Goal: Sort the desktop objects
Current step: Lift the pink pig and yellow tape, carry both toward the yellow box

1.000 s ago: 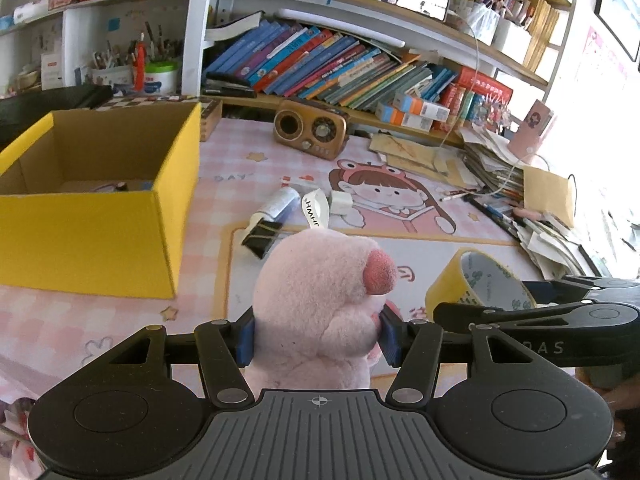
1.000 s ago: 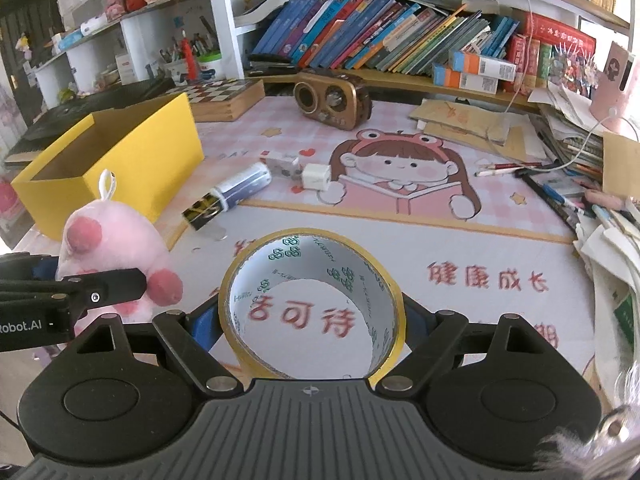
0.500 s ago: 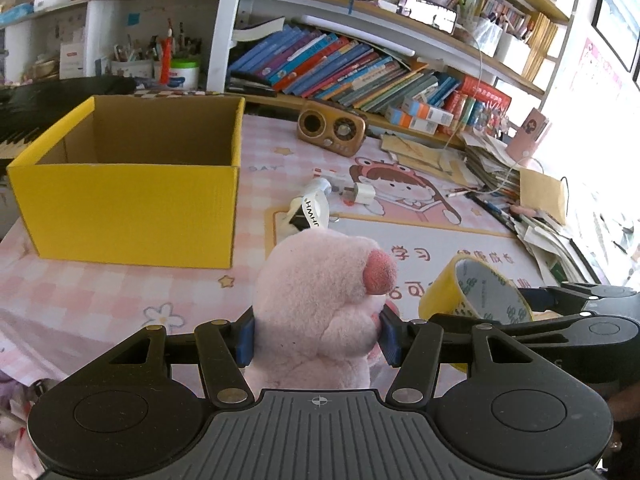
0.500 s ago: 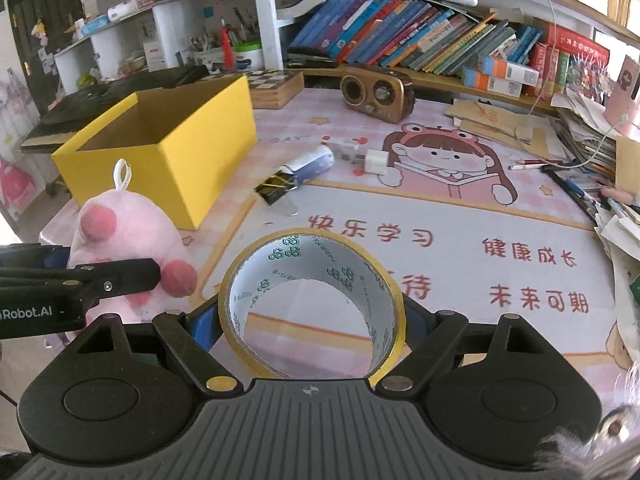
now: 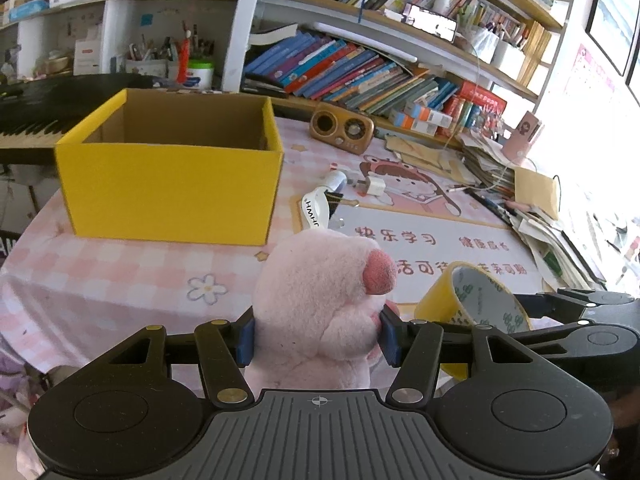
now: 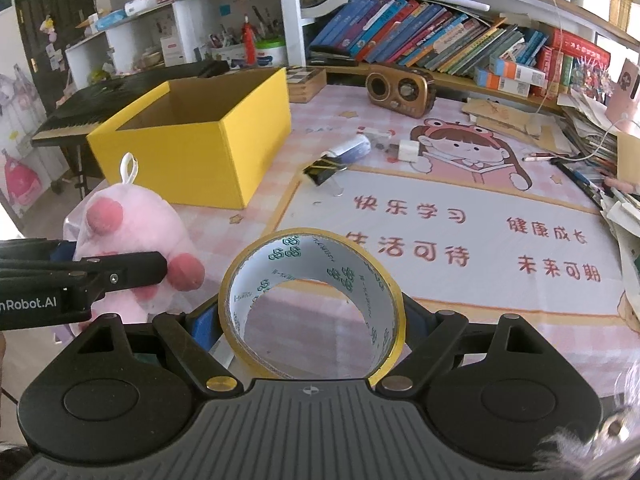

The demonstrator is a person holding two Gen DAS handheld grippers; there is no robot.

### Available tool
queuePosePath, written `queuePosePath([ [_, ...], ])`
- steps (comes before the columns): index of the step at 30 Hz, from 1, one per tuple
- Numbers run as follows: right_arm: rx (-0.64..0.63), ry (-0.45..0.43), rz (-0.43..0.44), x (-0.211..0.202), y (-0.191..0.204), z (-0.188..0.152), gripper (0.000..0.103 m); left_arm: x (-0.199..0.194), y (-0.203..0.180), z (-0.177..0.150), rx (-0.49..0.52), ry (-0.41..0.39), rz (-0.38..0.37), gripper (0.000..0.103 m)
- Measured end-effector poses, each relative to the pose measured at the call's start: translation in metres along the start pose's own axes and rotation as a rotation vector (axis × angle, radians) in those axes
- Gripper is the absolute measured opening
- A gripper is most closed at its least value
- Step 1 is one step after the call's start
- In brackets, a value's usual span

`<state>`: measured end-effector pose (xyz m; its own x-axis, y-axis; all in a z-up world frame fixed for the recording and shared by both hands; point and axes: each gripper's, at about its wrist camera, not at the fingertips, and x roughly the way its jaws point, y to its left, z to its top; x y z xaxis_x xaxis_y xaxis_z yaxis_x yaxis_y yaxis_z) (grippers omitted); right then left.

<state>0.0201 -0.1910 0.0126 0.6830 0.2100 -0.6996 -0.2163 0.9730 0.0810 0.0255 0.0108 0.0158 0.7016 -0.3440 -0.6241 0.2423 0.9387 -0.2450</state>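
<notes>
My left gripper (image 5: pixel 316 334) is shut on a pink plush pig (image 5: pixel 320 296), held up near the table's front edge; the pig also shows in the right wrist view (image 6: pixel 132 236). My right gripper (image 6: pixel 308 324) is shut on a yellow tape roll (image 6: pixel 312 300), which also shows in the left wrist view (image 5: pixel 476 300). An open yellow cardboard box (image 5: pixel 172 184) stands on the table ahead and left of both grippers, and it shows in the right wrist view (image 6: pixel 200 148) too.
On the pink desk mat (image 6: pixel 460 216) lie a black binder clip (image 6: pixel 324 170), a small bottle (image 6: pixel 354 148) and a white charger plug (image 6: pixel 408 150). A brown radio (image 6: pixel 400 88) stands at the back. Paper stacks (image 5: pixel 560 232) crowd the right edge.
Both grippers have drawn back and up from the table with their objects held. The yellow box and the small items now sit farther off in both views.
</notes>
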Motion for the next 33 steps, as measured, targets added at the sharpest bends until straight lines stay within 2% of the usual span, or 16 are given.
queuePosePath([
  [14, -0.048, 0.011, 0.045, -0.003, 0.05, -0.012, 0.085, -0.032, 0.038, -0.019, -0.043, -0.021, 0.029, 0.057],
  [33, -0.14, 0.013, 0.125, 0.012, 0.1, -0.002, 0.085, -0.058, 0.077, -0.027, -0.118, -0.066, 0.101, 0.057],
])
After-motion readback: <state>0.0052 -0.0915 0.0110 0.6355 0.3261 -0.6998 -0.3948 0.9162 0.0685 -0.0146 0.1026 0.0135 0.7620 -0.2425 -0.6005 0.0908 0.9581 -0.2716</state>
